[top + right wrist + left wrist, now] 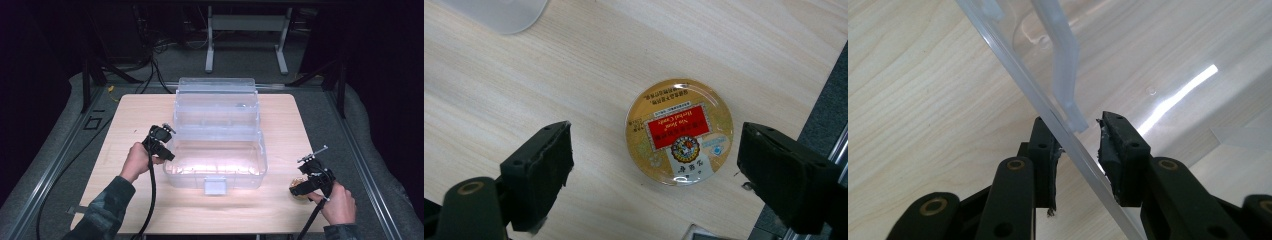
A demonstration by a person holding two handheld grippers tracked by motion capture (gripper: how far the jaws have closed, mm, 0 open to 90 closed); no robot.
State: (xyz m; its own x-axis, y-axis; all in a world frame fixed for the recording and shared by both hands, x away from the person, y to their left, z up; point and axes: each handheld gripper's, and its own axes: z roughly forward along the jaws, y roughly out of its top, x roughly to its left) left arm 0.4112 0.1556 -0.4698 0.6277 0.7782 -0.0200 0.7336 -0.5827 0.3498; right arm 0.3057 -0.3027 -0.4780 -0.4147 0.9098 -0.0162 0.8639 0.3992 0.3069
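While left claw (1078,150) straddles box wall (1023,85) unclamped, right claw (654,165) gapes around tin (679,131).

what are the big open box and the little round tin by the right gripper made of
Box: looks like clear, glossy plastic; the wood table shows through its walls and glare streaks them.
Round tin: probably metal, gold and shiny under a printed red label, though coated plastic is possible.

Both grippers were black. The left gripper (1075,150) had screw holes and brass-ringed pivots; a black cable (151,190) trailed from it. The right gripper (654,165) had thick, worn pads. Both sleeves (102,210) were dark camouflage.
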